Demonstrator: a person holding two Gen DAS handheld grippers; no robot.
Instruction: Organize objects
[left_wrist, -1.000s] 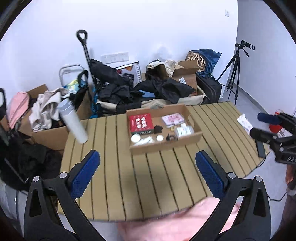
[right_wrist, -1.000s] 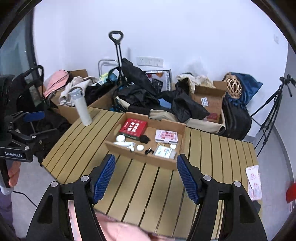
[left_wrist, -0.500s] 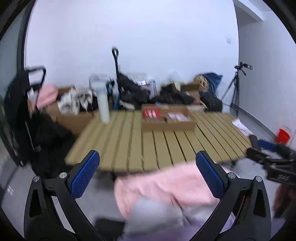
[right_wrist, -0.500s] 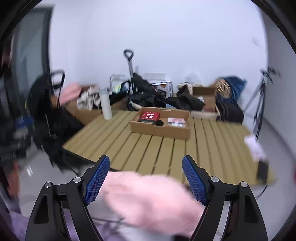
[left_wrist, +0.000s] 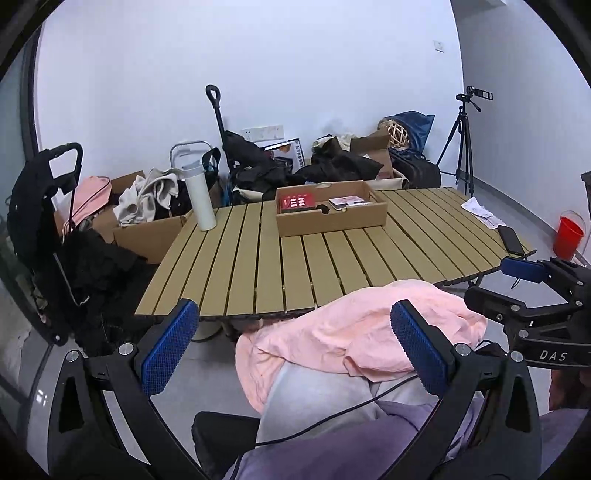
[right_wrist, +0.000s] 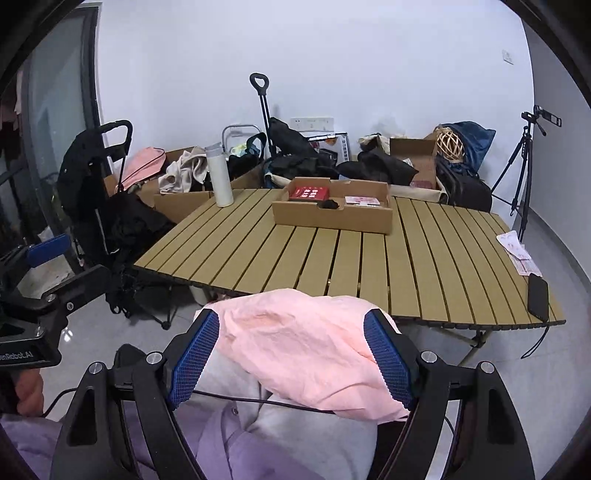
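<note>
White-walled room, bags and cartons heaped along the far side; slatted table (left_wrist: 258, 258) in the middle.

Left to right on the table, left wrist view:
- At nine o'clock of the box, a white bottle (left_wrist: 199, 197), upright. Probably rigid, smooth and tippy; best taken round the body about mid-height.
- Centre, toward the far edge, the cardboard box (left_wrist: 332, 221), with a red pack (left_wrist: 296, 202) and a pale flat pack showing over its rim. Likely light, with stiff walls and loose contents; best pinched by a side wall and kept level. Packs flat and stiff, so best taken by an edge.
- At three o'clock, papers (left_wrist: 480, 212): limp, hard to pinch.
- At four o'clock, by the table's edge, a phone (left_wrist: 511, 239): thin, slick, probably awkward to get under.

Left gripper (left_wrist: 293, 314): spread wide, nothing between the pads. Right gripper (right_wrist: 291, 325): likewise wide apart and holding nothing. Both well short of the table, above a pink cloth (left_wrist: 369, 332) on the lap.

Against a second ago: then high over the table, looking down into the box, small items plain; now pulled back and lower, box seen side-on, most contents hidden, lap filling the foreground. Objects unmoved.
</note>
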